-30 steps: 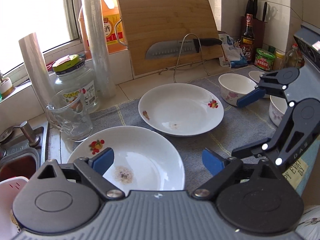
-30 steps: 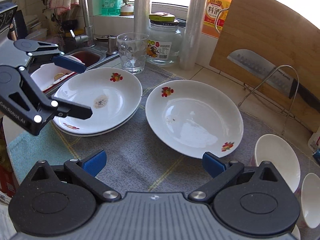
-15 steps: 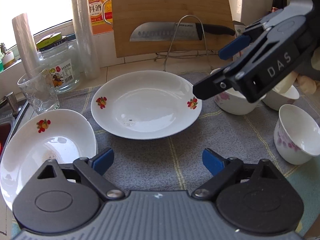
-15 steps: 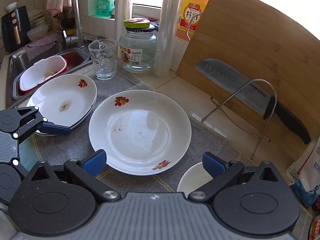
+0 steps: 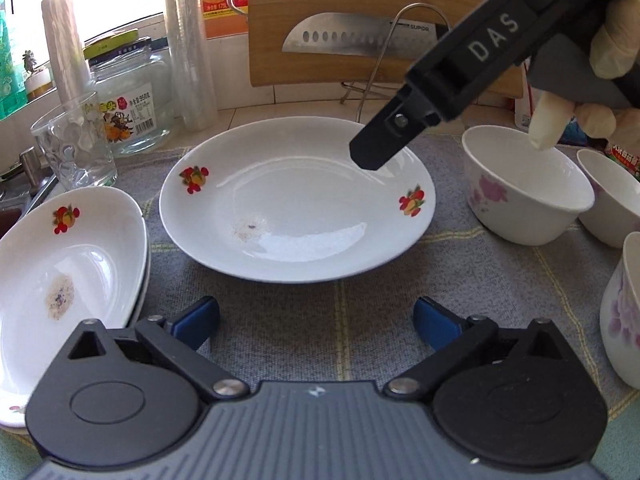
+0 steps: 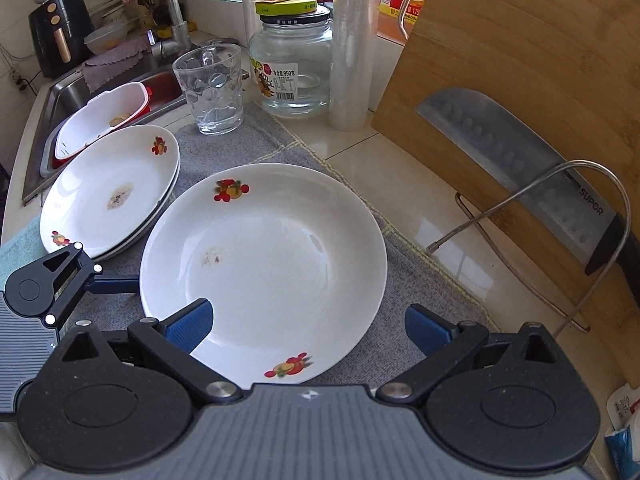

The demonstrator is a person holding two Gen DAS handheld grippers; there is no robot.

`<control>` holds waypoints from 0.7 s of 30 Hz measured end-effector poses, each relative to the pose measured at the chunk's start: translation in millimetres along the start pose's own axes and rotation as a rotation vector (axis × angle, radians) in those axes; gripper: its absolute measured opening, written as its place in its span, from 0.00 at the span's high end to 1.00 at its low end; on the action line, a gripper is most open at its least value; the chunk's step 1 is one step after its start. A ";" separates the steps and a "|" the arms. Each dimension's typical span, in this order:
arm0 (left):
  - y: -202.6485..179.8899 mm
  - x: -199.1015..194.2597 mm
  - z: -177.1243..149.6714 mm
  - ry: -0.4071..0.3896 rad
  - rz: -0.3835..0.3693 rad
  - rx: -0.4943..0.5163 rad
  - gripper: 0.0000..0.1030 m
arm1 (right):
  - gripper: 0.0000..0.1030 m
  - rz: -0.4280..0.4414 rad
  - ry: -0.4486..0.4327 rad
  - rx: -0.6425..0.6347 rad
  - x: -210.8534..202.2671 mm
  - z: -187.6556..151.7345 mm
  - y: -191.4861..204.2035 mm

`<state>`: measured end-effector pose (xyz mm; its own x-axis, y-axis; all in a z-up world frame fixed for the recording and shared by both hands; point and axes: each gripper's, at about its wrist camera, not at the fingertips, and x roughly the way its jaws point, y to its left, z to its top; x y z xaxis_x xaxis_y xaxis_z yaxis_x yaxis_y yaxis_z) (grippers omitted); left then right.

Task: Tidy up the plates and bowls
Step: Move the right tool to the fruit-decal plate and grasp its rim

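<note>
A white plate with fruit prints (image 5: 296,200) lies alone on the grey mat (image 5: 360,320); it also shows in the right wrist view (image 6: 272,256). A stack of like plates (image 5: 68,264) sits to its left, seen too in the right wrist view (image 6: 108,192). Three white floral bowls (image 5: 524,188) stand at the right. My left gripper (image 5: 316,320) is open and empty just before the lone plate's near edge. My right gripper (image 6: 308,324) is open over that plate's right rim, its left finger above the plate; its black finger (image 5: 384,144) hangs over the plate.
A glass mug (image 6: 210,88), a glass jar (image 6: 294,64) and film rolls (image 6: 352,40) stand behind the plates. A cutting board (image 6: 520,80) with a cleaver (image 6: 500,152) on a wire rack leans at the back. The sink (image 6: 80,92) holds a basket.
Both grippers have closed in on the lone plate. The right gripper has dropped over its right rim; the left has come up to its near edge. Both jaws stay open.
</note>
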<state>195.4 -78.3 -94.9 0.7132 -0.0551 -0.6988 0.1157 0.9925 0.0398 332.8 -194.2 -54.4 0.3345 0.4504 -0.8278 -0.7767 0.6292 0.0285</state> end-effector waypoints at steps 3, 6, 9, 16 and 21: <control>-0.7 0.5 -0.2 -0.011 0.004 -0.001 0.00 | 0.00 0.038 0.003 -0.001 10.5 9.7 -10.2; -0.8 -0.1 -1.7 -0.026 0.012 -0.006 0.00 | 0.00 0.081 0.008 -0.020 21.9 19.1 -16.5; -1.7 -1.2 -3.1 -0.034 0.023 -0.030 0.00 | 0.00 0.120 0.011 -0.042 32.7 28.6 -21.2; -5.7 -1.7 -2.3 -0.065 0.063 -0.015 0.01 | 0.00 0.195 0.036 -0.075 58.7 46.7 -34.3; -3.9 -0.7 -1.1 -0.072 0.072 -0.028 0.03 | 0.05 0.265 0.053 -0.065 71.3 56.4 -42.1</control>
<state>193.7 -82.0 -95.3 0.7668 0.0103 -0.6418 0.0437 0.9967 0.0681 419.5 -152.9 -83.0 0.0875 0.5589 -0.8246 -0.8667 0.4508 0.2136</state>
